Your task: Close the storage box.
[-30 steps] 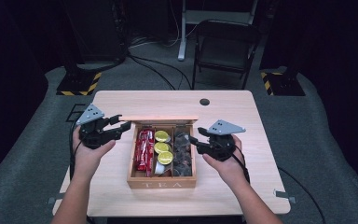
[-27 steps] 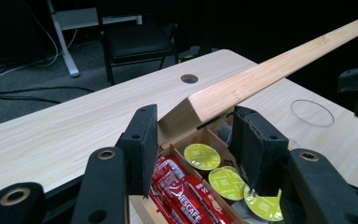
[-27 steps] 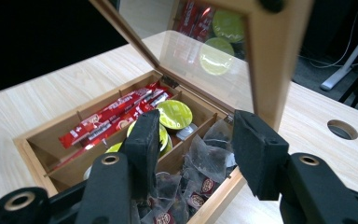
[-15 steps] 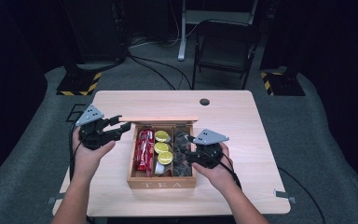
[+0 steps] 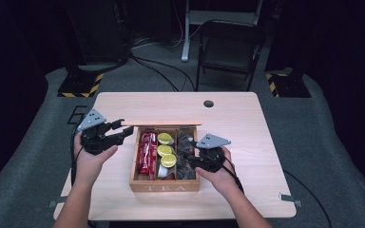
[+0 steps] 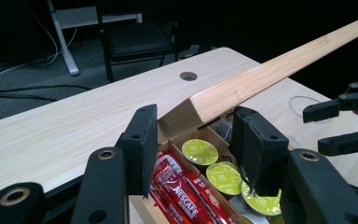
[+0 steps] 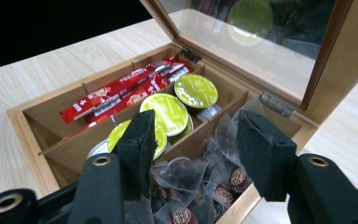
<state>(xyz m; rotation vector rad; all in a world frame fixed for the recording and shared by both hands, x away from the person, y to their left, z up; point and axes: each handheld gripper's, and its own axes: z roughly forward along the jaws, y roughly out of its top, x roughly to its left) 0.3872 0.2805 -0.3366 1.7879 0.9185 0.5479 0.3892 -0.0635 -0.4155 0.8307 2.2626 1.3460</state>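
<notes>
Over the right-hand compartment of an open wooden tea box [image 5: 164,184], the right gripper [image 5: 193,157] hangs with its jaws spread wide and nothing between them, pointed down into a heap of clear tea bags [image 7: 200,184]. From its own camera the bags lie directly ahead and slightly below, straddled by the two black jaws, so the reach looks like a short drop rather than a sideways travel. The heap has no clear long axis; the sachets are crumpled and overlapping, and which single one would be taken cannot be told.

Across the box, the left gripper [image 5: 120,131] sits at the left end of the raised lid [image 6: 270,70]. Its jaws stand apart on either side of the lid's corner, near the wood, but whether either pad presses on it cannot be made out. The lid's long edge runs away from that gripper toward the far right, standing upright on its hinges [image 7: 274,103] at the back of the box.

Between the two hands lie the other compartments: red Nescafé sticks [image 5: 148,151] in the left one, green-topped capsules [image 5: 166,151] in the middle. The right hand is plainly the nearer to the tea bags; the left is well apart from them, occupied at the lid on the pale wooden table [image 5: 247,118].
</notes>
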